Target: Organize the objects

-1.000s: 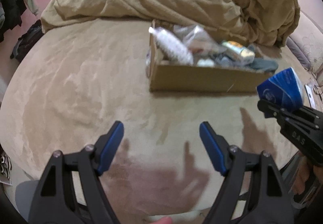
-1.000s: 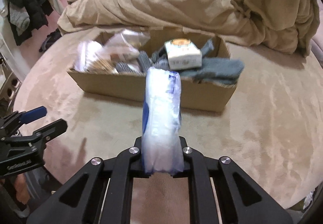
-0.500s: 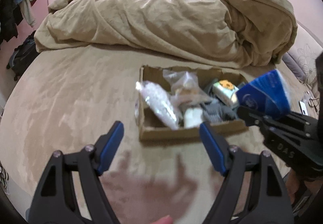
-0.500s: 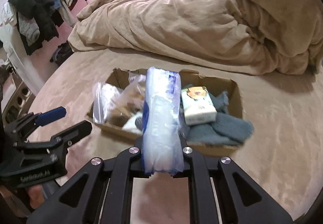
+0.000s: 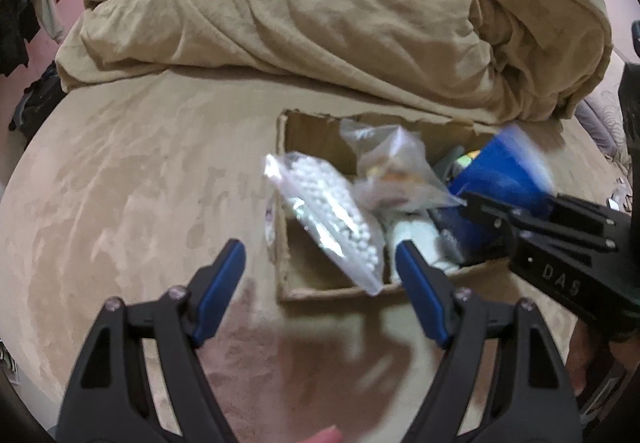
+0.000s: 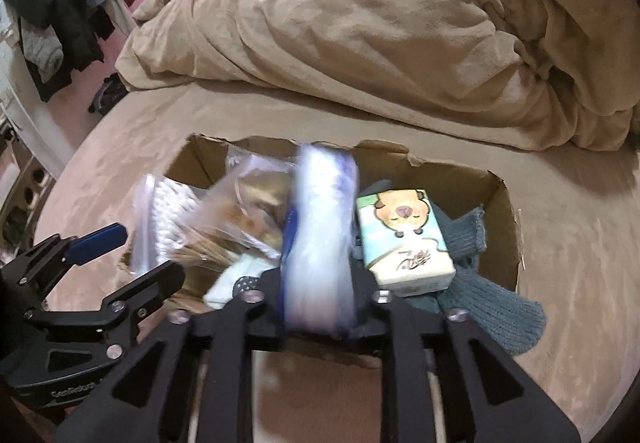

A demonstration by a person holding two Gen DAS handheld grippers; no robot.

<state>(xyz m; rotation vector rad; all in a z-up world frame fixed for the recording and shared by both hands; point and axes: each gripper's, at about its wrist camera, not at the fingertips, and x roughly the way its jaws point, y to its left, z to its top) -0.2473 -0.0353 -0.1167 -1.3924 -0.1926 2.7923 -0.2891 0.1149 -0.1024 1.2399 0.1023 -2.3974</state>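
Packet [image 6: 320, 227] now over box [image 6: 502, 203] (blurred)

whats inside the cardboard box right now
In the cardboard box: a bag of white beads, a clear bag, a tissue pack and grey socks. Whatever lies beneath them is covered.

Bed [image 5: 120, 183], tan plush cover. Crumpled tan duvet [image 5: 340, 15] at 12 o'clock. Open cardboard box [image 5: 286, 275] directly on cover, centre toward 3 o'clock.
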